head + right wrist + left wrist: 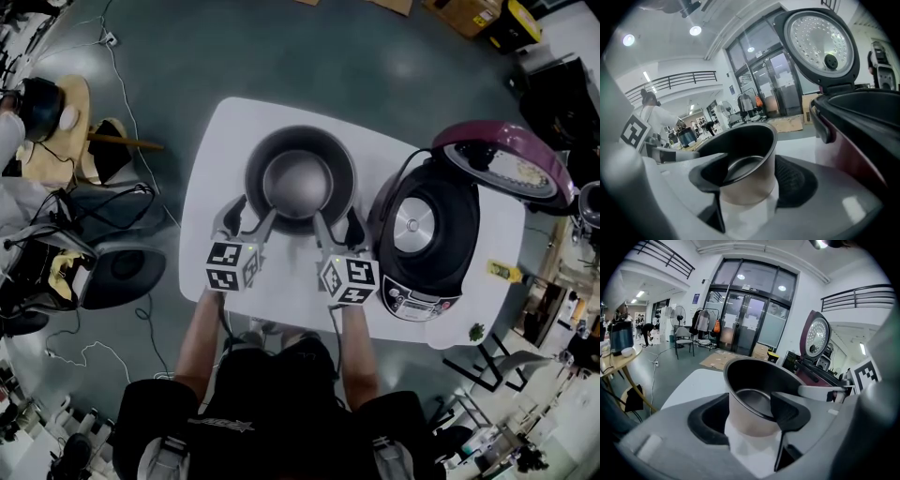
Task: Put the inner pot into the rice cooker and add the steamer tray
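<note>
Inner pot (300,178) is straddled at its near wall by the left hand-held gripper (251,217) and right hand-held gripper (337,221), jaws wide and unclamped; closing and lifting toward the rice cooker (441,272) are judged to be needed.

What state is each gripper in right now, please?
Left gripper: open, jaws straddling the inner pot's near wall, not clamped.
Right gripper: open, likewise straddling the inner pot's wall.
</note>
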A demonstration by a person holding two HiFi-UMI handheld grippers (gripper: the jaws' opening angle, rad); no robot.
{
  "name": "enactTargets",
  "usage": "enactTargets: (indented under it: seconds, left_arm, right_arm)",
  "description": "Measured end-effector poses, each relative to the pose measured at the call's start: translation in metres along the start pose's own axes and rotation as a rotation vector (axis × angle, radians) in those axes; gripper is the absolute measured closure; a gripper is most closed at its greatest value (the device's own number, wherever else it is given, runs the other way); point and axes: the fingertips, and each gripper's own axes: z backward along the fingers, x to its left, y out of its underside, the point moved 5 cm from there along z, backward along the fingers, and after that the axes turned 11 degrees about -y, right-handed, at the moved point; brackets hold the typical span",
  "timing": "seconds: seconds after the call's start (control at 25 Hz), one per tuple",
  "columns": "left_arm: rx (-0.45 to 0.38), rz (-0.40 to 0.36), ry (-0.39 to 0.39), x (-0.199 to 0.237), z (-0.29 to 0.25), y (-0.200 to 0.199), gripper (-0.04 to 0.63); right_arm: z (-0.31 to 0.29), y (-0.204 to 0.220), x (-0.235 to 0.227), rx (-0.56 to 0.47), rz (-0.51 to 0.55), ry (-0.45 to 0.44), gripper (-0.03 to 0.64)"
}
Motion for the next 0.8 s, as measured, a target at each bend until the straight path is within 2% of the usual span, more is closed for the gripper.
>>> enactTargets:
  seconds: [0.44, 0.8]
  left_arm:
    - [-0.026, -0.027, -0.023, -0.0015, -0.0070, -0.0040, 0.330]
    - [-0.026, -0.038, -0.039, -0.0016, -0.0033, -0.0017, 0.333]
  right_arm:
    - [-0.0052, -0.0042, -0.0009, 0.030, 0.049, 0.010, 0.331]
    - [-0.0018, -0.0058, 0.0037, 0.014, 0.076, 0.028, 0.336]
